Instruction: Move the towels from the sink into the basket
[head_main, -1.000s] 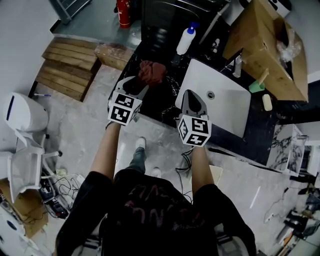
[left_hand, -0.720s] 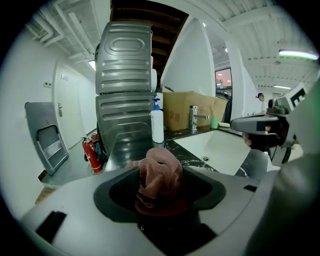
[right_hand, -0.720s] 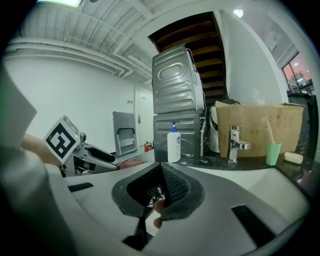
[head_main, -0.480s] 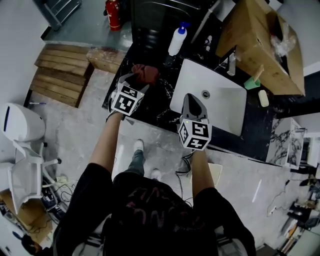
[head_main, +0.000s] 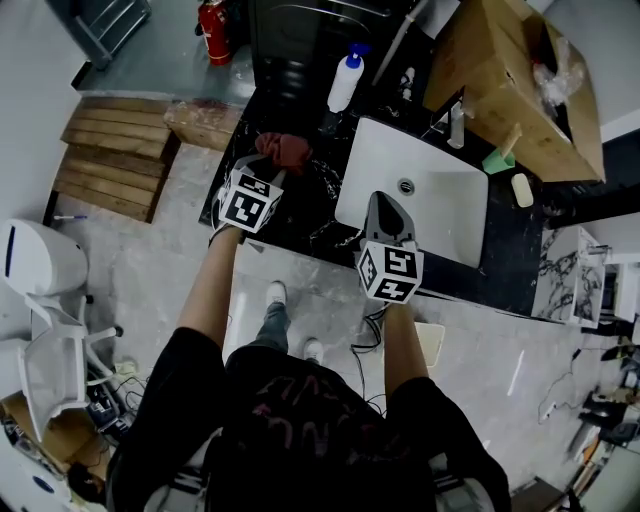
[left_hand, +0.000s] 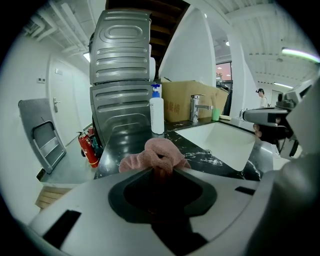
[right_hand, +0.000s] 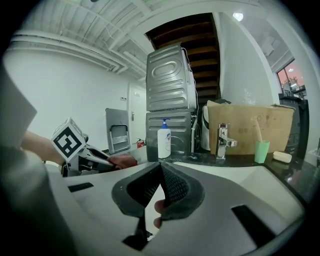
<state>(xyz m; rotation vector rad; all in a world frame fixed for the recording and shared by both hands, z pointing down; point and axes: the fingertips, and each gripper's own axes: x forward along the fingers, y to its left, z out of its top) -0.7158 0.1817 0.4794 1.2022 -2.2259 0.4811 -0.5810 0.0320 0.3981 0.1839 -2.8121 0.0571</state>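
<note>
A crumpled pink-red towel (head_main: 285, 150) lies on the black marble counter (head_main: 300, 205), left of the white sink (head_main: 440, 215). My left gripper (head_main: 268, 166) reaches down to it. In the left gripper view the towel (left_hand: 156, 153) bunches up at the tips of the left gripper (left_hand: 160, 171), and a fold runs down between the jaws. Those jaws have just been closing and now pinch the cloth. My right gripper (head_main: 384, 200) hovers over the sink's near left edge. In the right gripper view the right gripper (right_hand: 160, 166) has its tips together with nothing in them. No basket is in view.
A white pump bottle (head_main: 343, 80) stands at the back of the counter. A faucet (head_main: 457, 125), a green cup (head_main: 497, 160) and a cardboard box (head_main: 510, 80) sit behind the sink. A steel washer stack (left_hand: 120, 75) rises beyond. A fire extinguisher (head_main: 213, 18) and wooden pallets (head_main: 110, 160) are on the floor at left.
My left gripper has moved forward and down onto the towel, and its jaws have closed on the cloth. The right gripper has edged slightly along the sink's edge.
</note>
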